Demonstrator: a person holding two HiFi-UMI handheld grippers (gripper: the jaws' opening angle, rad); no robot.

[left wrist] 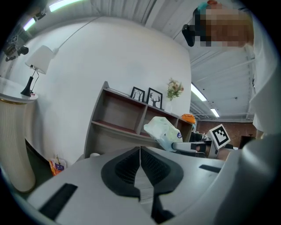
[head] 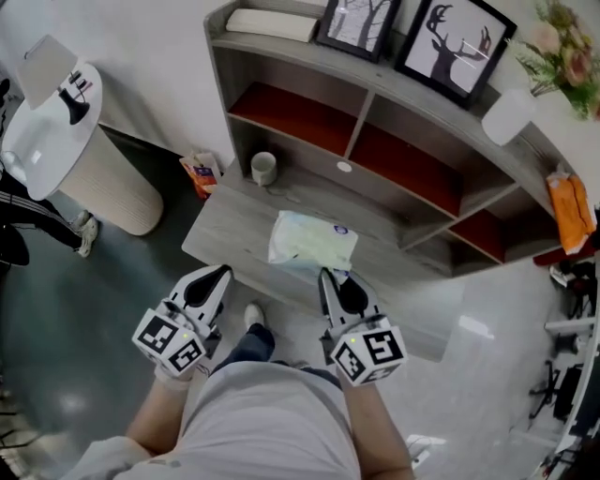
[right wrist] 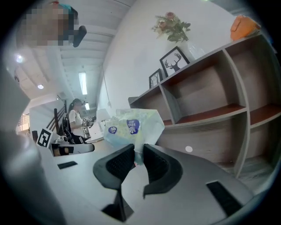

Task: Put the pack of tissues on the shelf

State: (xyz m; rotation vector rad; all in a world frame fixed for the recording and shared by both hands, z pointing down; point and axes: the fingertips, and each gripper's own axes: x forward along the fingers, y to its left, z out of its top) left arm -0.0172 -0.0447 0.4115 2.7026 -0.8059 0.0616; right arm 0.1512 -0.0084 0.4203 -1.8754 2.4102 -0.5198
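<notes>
1. The white vase [head: 507,116] on the top board of the shelf unit [head: 361,122] holds a bunch of pink flowers [head: 562,47]. A white cup [head: 264,168] stands at the back left of the unit's low ledge [head: 234,225]; what is inside it cannot be seen.
2. There is one pack of tissues [head: 312,241]. It hangs over the front middle of the low ledge, pinched by its near edge in the right gripper [head: 330,279], whose jaws are narrowed onto the wrapper.
3. The left gripper [head: 221,272] sits off the ledge's front left edge with its jaws pressed together and nothing between them.
4. Two framed pictures lean on the top board, a tree print [head: 358,21] and a deer print [head: 455,42]. A flat white box [head: 272,23] lies at the board's left end, and an orange object [head: 570,211] sits at its right end.
5. One small white disc [head: 344,167] lies near the ledge's back edge.
6. The shelf unit is grey wood with red panels, set against a white wall. An orange packet [head: 201,172] stands on the floor by its left end. Further left, a round white table [head: 37,141] carries a lamp [head: 56,70].
</notes>
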